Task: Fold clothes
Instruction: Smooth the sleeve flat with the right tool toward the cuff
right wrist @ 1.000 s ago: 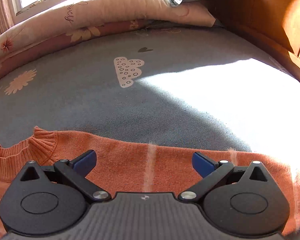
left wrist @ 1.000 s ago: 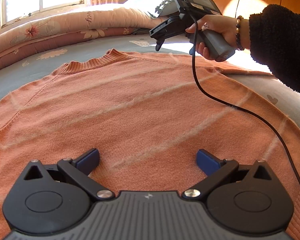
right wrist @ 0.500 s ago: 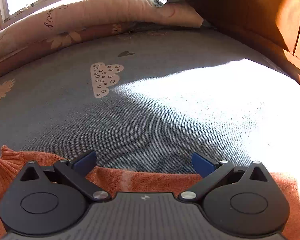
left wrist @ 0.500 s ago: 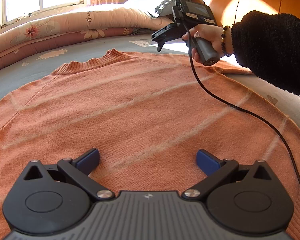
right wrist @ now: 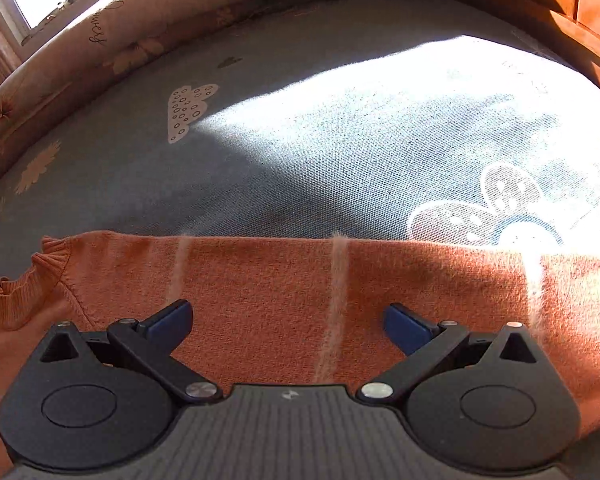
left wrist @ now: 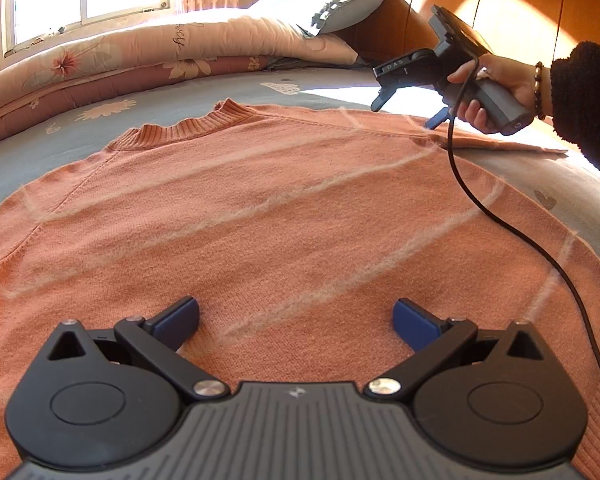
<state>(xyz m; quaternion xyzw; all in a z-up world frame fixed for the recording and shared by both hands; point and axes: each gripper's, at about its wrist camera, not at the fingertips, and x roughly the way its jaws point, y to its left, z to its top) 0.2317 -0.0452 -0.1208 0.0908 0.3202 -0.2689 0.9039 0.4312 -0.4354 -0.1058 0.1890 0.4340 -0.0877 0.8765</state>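
Note:
An orange knit sweater (left wrist: 260, 216) with pale stripes lies flat on the bed, its ribbed collar (left wrist: 196, 126) at the far side. My left gripper (left wrist: 296, 320) is open just above the sweater's lower body, nothing between its blue pads. In the left wrist view the right gripper (left wrist: 406, 110), held by a hand (left wrist: 496, 88) in a dark fuzzy sleeve, hovers over the far right shoulder. From the right wrist view, my right gripper (right wrist: 286, 322) stands open over the sweater's shoulder (right wrist: 340, 280) near its far edge, with the collar (right wrist: 32, 280) to the left.
The grey-blue bedsheet (right wrist: 300, 152) with cloud and heart prints spreads beyond the sweater. A rolled floral quilt (left wrist: 120, 64) and a pillow (left wrist: 324, 6) lie at the far side. A wooden headboard (left wrist: 520, 12) is at the right. A black cable (left wrist: 512, 228) trails across the sweater.
The right gripper moved right along the sweater's far edge and dropped closer to the shoulder, tilting downward. The left gripper has stayed in place.

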